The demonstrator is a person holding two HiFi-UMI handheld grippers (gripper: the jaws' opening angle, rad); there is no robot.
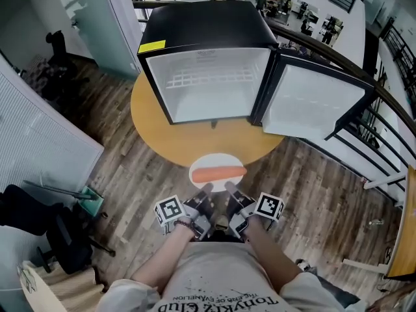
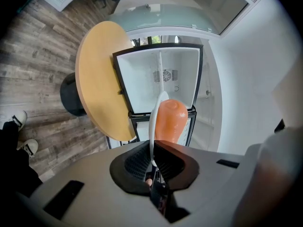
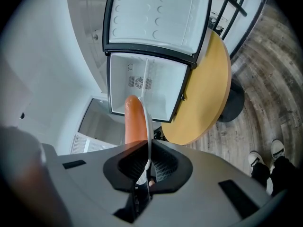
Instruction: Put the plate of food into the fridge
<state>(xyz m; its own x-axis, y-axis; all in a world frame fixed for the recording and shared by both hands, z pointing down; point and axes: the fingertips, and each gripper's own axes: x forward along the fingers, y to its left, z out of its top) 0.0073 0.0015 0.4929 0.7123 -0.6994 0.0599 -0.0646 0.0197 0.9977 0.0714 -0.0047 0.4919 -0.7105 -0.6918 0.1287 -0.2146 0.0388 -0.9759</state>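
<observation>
A white plate (image 1: pixel 218 162) carrying an orange sausage (image 1: pixel 217 173) hangs in the air at the near edge of the round wooden table (image 1: pixel 156 122). My left gripper (image 1: pixel 205 191) is shut on the plate's near-left rim and my right gripper (image 1: pixel 229 188) is shut on its near-right rim. In the left gripper view the plate rim (image 2: pixel 153 126) runs edge-on into the jaws, with the sausage (image 2: pixel 169 122) beside it. The right gripper view shows the same plate rim (image 3: pixel 149 131) and sausage (image 3: pixel 135 122). The black mini fridge (image 1: pixel 207 64) stands on the table, its door (image 1: pixel 318 103) swung open to the right and its white inside bare.
A wire shelf (image 1: pixel 207 79) crosses the fridge's inside near the top. A black railing (image 1: pixel 364 109) runs behind and to the right of the table. Office chairs (image 1: pixel 45 220) stand at the left on the wood-plank floor. The person's shoes (image 3: pixel 265 157) show on the floor.
</observation>
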